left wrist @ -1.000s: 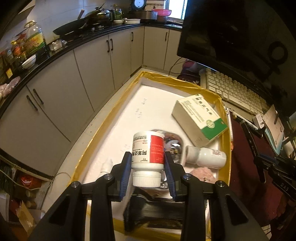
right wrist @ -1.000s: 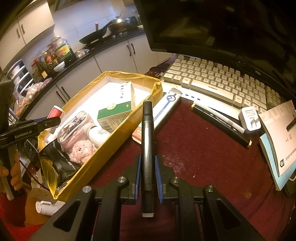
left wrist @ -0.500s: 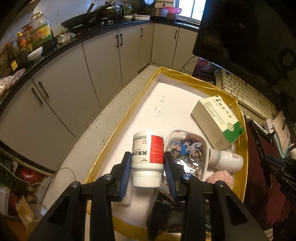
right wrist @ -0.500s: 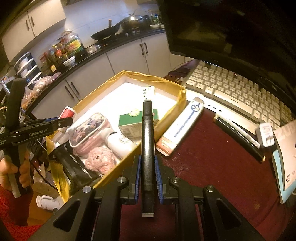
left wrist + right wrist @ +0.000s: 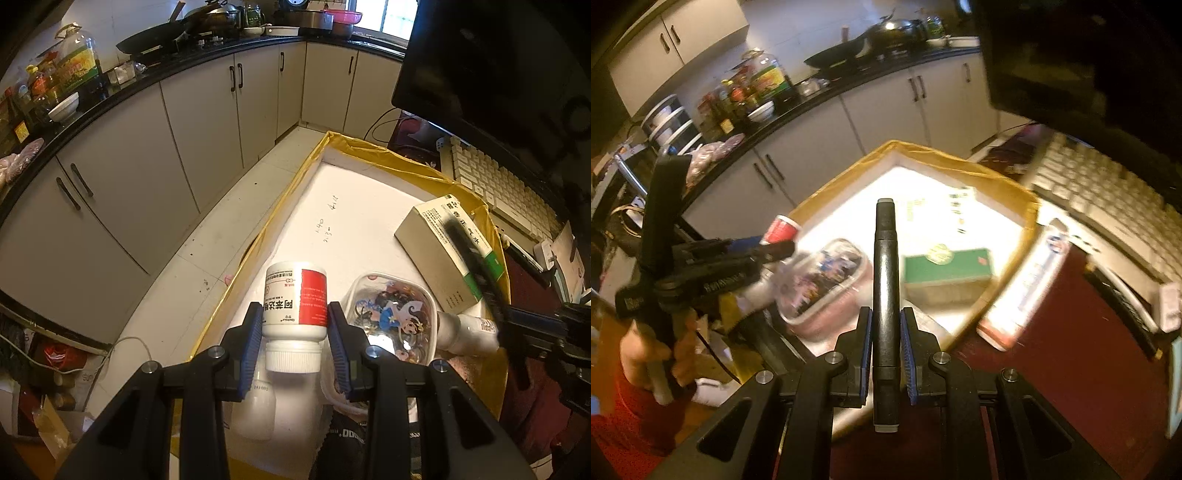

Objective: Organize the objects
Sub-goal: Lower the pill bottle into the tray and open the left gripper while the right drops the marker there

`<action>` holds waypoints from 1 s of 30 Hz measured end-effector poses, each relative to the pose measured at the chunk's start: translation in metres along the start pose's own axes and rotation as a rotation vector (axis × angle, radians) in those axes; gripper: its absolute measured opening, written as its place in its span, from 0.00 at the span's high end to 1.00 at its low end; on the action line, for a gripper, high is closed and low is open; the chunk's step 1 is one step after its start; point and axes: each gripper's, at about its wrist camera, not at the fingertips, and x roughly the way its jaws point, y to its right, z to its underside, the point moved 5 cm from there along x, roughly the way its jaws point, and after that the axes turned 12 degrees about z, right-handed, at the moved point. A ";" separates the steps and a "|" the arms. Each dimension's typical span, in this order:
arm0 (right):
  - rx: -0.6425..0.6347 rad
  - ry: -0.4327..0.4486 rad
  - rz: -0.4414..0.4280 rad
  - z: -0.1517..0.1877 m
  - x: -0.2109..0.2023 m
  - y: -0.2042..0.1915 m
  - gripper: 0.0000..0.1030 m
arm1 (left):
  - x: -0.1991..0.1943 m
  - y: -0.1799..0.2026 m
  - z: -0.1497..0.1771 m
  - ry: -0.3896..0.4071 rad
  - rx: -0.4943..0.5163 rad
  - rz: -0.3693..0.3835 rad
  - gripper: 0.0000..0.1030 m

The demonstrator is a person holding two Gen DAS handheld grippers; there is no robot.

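Observation:
My left gripper [image 5: 295, 325] is shut on a white pill bottle with a red label [image 5: 295, 306], cap toward the camera, held above the near left part of the yellow-rimmed box [image 5: 388, 151]. My right gripper [image 5: 886, 343] is shut on a black marker [image 5: 885, 280] that points over the box's near edge. The marker and right gripper also show blurred in the left wrist view [image 5: 476, 269]. In the box lie a green and white medicine carton [image 5: 447, 251], a clear case with a cartoon picture [image 5: 391, 317] and a small white bottle [image 5: 469, 332].
A keyboard [image 5: 1108, 199] and a monitor [image 5: 1071, 66] stand on the dark red desk [image 5: 1071, 387] to the right. A long white box [image 5: 1027, 291] lies beside the yellow box. White kitchen cabinets [image 5: 166, 147] run behind. A black pouch [image 5: 343, 443] lies at the box's near end.
My right gripper has swung left with the marker, from over the desk to over the box. My left gripper has drawn back toward the box's near left edge with the bottle.

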 end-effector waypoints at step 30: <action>-0.096 -0.036 0.227 -0.046 0.079 -0.010 0.84 | 0.039 -0.007 -0.017 -0.055 0.002 0.000 0.67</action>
